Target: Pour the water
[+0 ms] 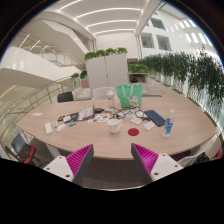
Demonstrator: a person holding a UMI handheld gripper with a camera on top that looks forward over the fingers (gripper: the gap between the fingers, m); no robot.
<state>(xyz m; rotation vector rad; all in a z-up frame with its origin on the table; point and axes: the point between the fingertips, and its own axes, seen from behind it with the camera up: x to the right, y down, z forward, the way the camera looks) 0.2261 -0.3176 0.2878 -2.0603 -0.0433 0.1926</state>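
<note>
Beyond my open, empty gripper [113, 160], mid-frame, a green pitcher [128, 96] stands on the table [150, 138]. I'm approaching; next I must close in and grasp it.

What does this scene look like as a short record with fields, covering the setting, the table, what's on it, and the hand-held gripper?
setting: indoor hall with planters and white balconies
table: large oval wooden table
green item: translucent green container, at the table's far side
blue item: small blue bottle, toward the right
white item: white cup, near the middle
hand-held gripper: hand-held gripper open, empty, short of the table's near edge
task state: nothing grasped yet
</note>
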